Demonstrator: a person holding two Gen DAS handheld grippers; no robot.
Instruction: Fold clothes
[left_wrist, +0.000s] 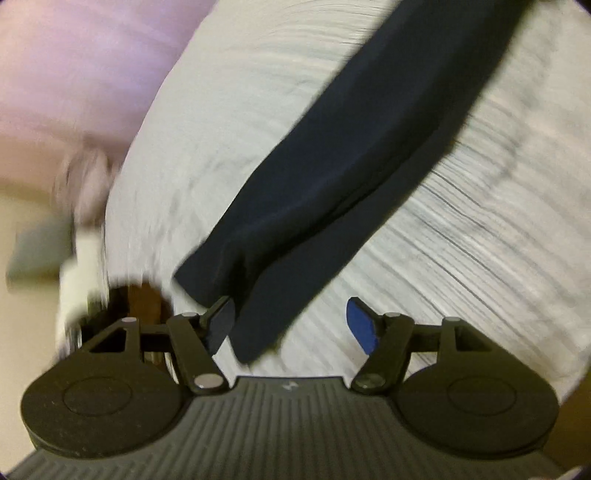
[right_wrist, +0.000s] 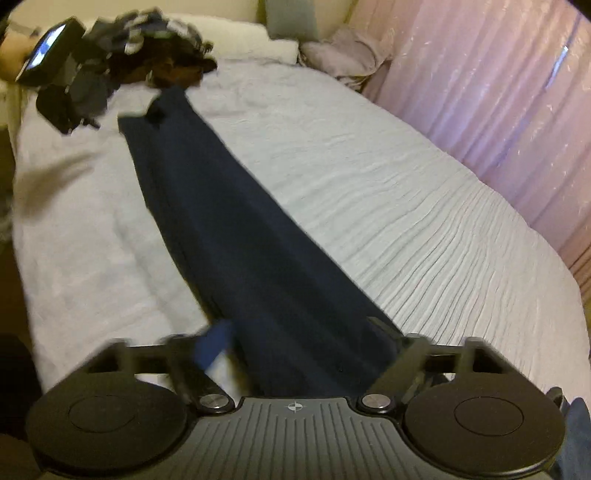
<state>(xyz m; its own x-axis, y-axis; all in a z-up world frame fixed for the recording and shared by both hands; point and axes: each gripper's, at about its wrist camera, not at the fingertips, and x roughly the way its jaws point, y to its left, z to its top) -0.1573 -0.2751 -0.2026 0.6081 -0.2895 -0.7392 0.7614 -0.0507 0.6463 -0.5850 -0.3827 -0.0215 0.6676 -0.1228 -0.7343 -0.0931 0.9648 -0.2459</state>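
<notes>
**Dark garment stretched along the bed, both grippers spread wide**

A long navy garment (right_wrist: 236, 221) lies flat on a bed covered by a pale, finely ribbed spread (right_wrist: 406, 221). It runs as a narrow strip from the near edge of the bed up toward the far left corner.

The right wrist view takes in the whole length. The right gripper (right_wrist: 299, 336) is released, its jaws standing wide apart with the near end of the garment lying between them; the blue pad (right_wrist: 214, 343) is blurred, and whether either finger touches the cloth cannot be told. Only this view shows the left gripper (right_wrist: 74, 114) hovering near the far left corner, just beside the garment's far end, with a blurred heap of dark clothes (right_wrist: 162, 55) beyond it. Also seen only here are a white pillow (right_wrist: 240, 37) at the far edge and a pink curtain (right_wrist: 498, 92) along the right edge of the bed.

The left wrist view looks down at close range and is heavily blurred. There the left gripper (left_wrist: 291, 323) is likewise released, jaws wide. The garment's end (left_wrist: 295, 229) hangs or lies against the dark left pad (left_wrist: 221, 325), well apart from the blue right pad (left_wrist: 364, 325); real contact cannot be judged. The same pink curtain (left_wrist: 74, 66) fills the upper left corner of this view.
</notes>
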